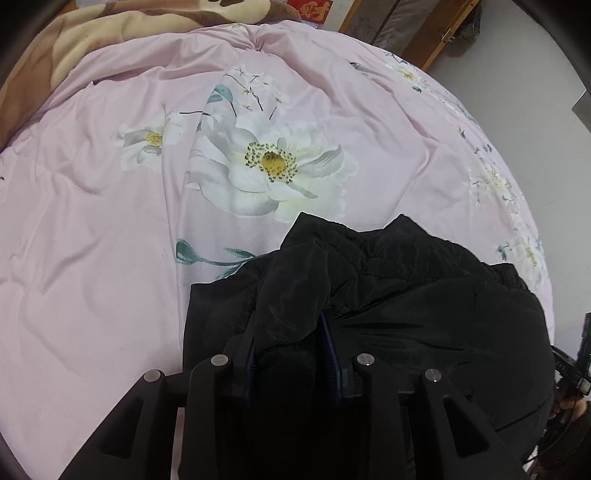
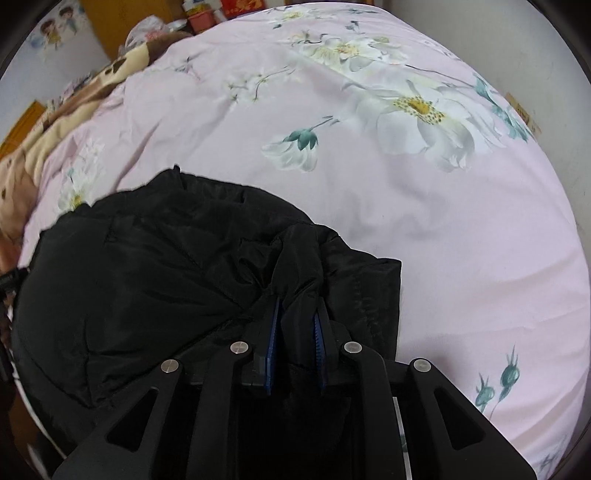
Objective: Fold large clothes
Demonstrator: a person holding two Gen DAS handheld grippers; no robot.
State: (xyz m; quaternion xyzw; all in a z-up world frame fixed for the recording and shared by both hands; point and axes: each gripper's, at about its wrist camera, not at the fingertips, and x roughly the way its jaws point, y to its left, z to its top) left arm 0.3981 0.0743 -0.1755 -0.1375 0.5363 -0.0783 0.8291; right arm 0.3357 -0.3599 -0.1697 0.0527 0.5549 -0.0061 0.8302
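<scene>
A black padded jacket point(image 1: 424, 302) lies bunched on a pink flowered quilt point(image 1: 110, 221). My left gripper point(image 1: 290, 325) is shut on a thick bunch of the jacket's fabric, which fills the gap between its blue pads and hides the tips. In the right wrist view the same jacket point(image 2: 147, 266) spreads to the left on the quilt point(image 2: 443, 240). My right gripper point(image 2: 297, 310) is shut on a fold of that fabric, with the cloth pinched between its blue pads. Both grippers point steeply down at the bed.
A brown and cream blanket point(image 1: 92, 33) lies at the far end of the bed, and shows again as a blanket point(image 2: 48, 122) at the left. Wooden furniture point(image 1: 417, 33) and grey floor point(image 1: 535, 122) lie beyond the bed's right edge. Red boxes point(image 2: 218, 14) stand at the back.
</scene>
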